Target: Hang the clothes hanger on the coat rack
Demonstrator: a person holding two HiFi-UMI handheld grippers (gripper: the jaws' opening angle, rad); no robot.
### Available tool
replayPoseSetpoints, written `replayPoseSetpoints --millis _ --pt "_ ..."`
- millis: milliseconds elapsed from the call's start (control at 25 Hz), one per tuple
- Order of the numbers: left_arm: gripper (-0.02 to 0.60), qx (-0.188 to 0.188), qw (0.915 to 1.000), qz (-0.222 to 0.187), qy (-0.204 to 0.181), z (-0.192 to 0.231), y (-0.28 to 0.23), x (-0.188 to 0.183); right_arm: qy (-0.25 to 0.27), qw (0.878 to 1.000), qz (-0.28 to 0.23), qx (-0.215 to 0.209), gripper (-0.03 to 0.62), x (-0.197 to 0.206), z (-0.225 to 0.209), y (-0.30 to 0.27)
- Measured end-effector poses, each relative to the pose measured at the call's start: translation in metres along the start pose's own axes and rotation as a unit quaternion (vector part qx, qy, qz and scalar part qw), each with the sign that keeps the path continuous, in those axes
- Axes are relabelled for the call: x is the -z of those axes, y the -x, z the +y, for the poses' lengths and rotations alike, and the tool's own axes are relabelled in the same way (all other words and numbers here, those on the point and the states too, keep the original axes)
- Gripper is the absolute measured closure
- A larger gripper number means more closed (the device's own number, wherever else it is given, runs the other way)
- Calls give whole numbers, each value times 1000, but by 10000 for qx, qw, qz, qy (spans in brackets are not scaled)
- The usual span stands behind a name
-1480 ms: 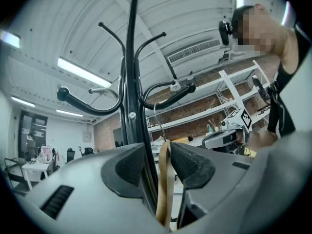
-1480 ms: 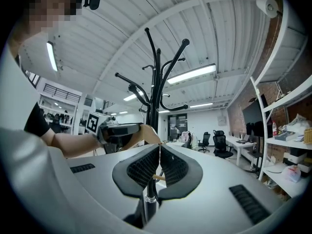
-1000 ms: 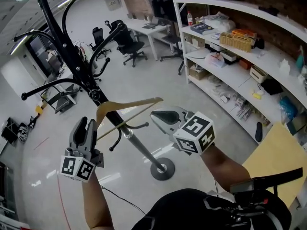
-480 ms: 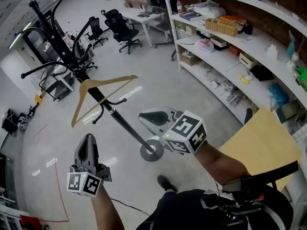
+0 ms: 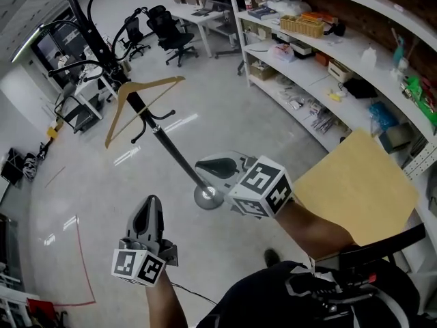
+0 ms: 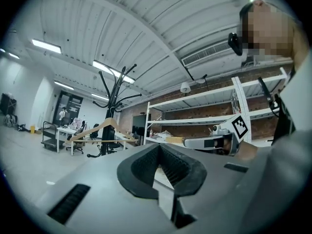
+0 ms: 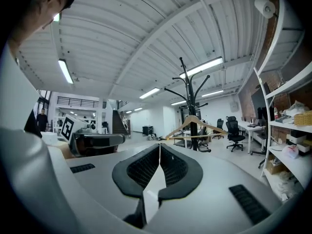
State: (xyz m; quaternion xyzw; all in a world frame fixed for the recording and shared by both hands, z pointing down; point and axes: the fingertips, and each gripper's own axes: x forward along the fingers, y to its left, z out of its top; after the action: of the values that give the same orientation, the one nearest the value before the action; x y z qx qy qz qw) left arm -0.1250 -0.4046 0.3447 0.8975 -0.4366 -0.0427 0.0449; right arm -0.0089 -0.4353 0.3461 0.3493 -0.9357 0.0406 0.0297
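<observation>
Open grey floor (image 5: pixel 225 115) fills the frame's middle. The black coat rack (image 5: pixel 164 140) with its wooden hanger (image 5: pixel 156 83) stands upper left; white shelving (image 5: pixel 382 12) lines the right.

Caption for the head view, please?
Wooden clothes hanger hangs on the coat rack; left gripper and right gripper, both shut and empty, stand clear.

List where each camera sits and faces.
Head view: on person's head, steeply down at coat rack, hanger, shelves; shows forearms, left gripper, right gripper.
Left gripper view: on left gripper, level toward coat rack; its shut jaws, right gripper, person's head.
Right gripper view: on right gripper, level toward coat rack; its shut jaws, left gripper, person's head.
Shared: hanger on coat rack, all three.
</observation>
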Motion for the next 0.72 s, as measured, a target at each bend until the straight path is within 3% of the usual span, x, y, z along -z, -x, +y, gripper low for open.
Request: replayPoseSetpoints --millis 400,600,720 --pt "581 301 9990 301 -105 -35 125 21 -73 9996 220 160 586 31 124 22" --pt "581 442 9980 441 102 -66 165 31 -46 9994 289 195 586 35 167 49" --pt "581 505 9979 408 41 -90 179 28 -32 9996 238 175 587 32 182 71"
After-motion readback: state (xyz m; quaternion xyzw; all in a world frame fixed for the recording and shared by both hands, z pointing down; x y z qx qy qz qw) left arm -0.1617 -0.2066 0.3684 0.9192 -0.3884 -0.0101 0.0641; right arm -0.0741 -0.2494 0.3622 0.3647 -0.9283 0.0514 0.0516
